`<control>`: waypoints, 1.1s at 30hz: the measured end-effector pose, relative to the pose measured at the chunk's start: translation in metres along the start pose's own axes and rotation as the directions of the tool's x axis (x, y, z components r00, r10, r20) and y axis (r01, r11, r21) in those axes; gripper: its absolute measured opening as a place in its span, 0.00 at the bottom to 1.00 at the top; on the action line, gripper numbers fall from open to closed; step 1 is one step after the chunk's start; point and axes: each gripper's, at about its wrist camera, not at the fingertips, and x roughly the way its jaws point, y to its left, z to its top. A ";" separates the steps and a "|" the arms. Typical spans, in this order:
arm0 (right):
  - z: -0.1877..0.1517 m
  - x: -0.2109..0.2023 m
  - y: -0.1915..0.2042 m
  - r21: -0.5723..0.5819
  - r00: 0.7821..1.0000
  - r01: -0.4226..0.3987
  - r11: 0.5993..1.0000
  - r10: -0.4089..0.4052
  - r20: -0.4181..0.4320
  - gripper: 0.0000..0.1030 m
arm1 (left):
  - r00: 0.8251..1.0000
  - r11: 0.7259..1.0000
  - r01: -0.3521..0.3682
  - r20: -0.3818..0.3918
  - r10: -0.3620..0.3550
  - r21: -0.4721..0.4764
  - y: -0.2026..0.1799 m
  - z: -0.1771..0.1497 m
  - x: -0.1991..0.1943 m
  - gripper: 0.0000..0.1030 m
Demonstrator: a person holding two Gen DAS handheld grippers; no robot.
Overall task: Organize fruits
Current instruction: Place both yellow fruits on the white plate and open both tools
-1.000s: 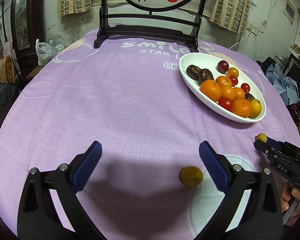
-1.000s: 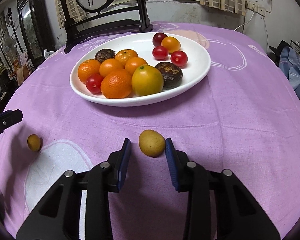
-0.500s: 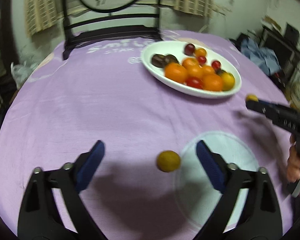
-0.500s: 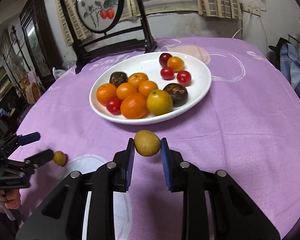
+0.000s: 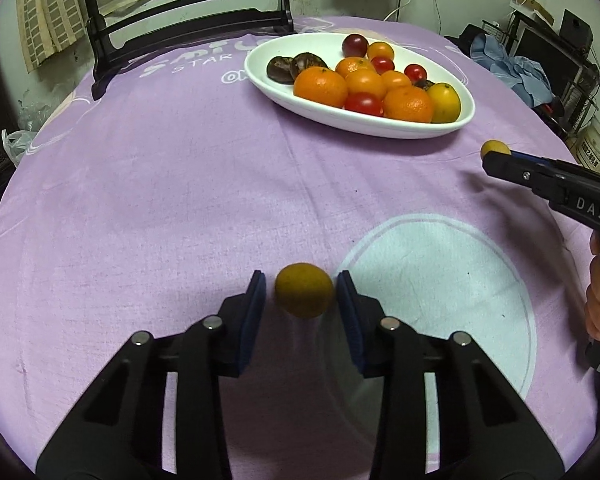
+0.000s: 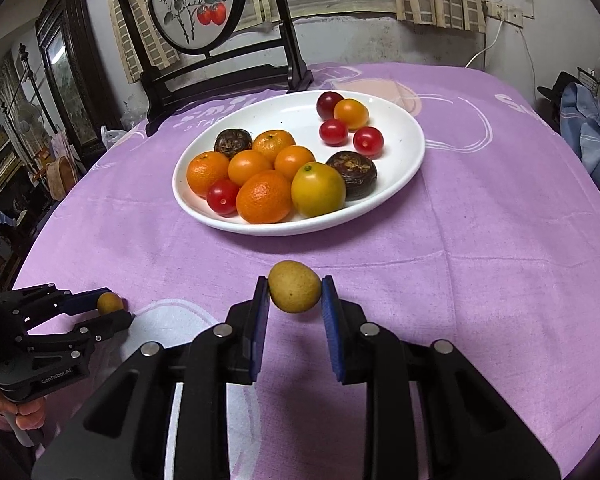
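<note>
Landmark: white plate (image 6: 404, 168) of fruit.
My right gripper (image 6: 294, 300): pinching a yellow fruit (image 6: 294, 286), near the plate.
My left gripper (image 5: 300, 296): jaws just closing around a small yellow fruit (image 5: 304, 290); left pad apart, farther from the plate.

left gripper (image 5: 300, 292) jaws just closing around small yellow fruit (image 5: 304, 290), right gripper (image 6: 294, 294) lifted its fruit (image 6: 294, 286)

Both wrist cameras are looking steeply down along their own fingers, close over the purple tablecloth (image 5: 180, 184), each facing the white fruit plate (image 6: 404, 152) and dark wooden screen stand (image 6: 220, 80) from opposite sides, and each catching the other gripper at its edge.
</note>
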 end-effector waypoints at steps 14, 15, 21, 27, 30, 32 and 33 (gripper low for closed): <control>-0.003 -0.003 0.012 -0.051 1.000 -0.020 0.998 0.021 0.020 0.26 | 1.000 0.999 -0.031 0.006 0.031 0.040 -0.007 -0.001 -0.002 0.27; -0.004 -0.006 0.018 -0.069 0.999 -0.036 0.997 0.038 0.030 0.26 | 1.000 0.999 -0.030 0.007 0.030 0.036 -0.007 -0.001 -0.002 0.27; -0.002 -0.023 0.037 -0.093 0.983 -0.157 0.983 0.164 0.079 0.26 | 0.997 1.000 0.009 0.072 -0.009 0.005 -0.006 0.005 -0.020 0.27; 0.032 -0.032 0.035 -0.083 0.973 -0.089 0.993 0.105 0.208 0.26 | 0.986 0.998 0.052 0.160 -0.048 -0.020 -0.006 0.048 -0.040 0.27; 0.054 -0.021 0.023 -0.030 0.968 -0.088 0.996 0.093 0.233 0.26 | 0.979 0.998 0.056 0.197 -0.047 -0.039 -0.006 0.078 -0.039 0.27; 0.068 -0.009 0.015 -0.003 0.968 -0.080 0.997 0.078 0.239 0.26 | 0.976 0.996 0.066 0.212 -0.052 -0.062 -0.006 0.099 -0.032 0.27; 0.073 -0.004 0.012 0.004 0.968 -0.073 0.997 0.070 0.242 0.26 | 0.974 0.995 0.066 0.220 -0.049 -0.070 -0.007 0.107 -0.029 0.27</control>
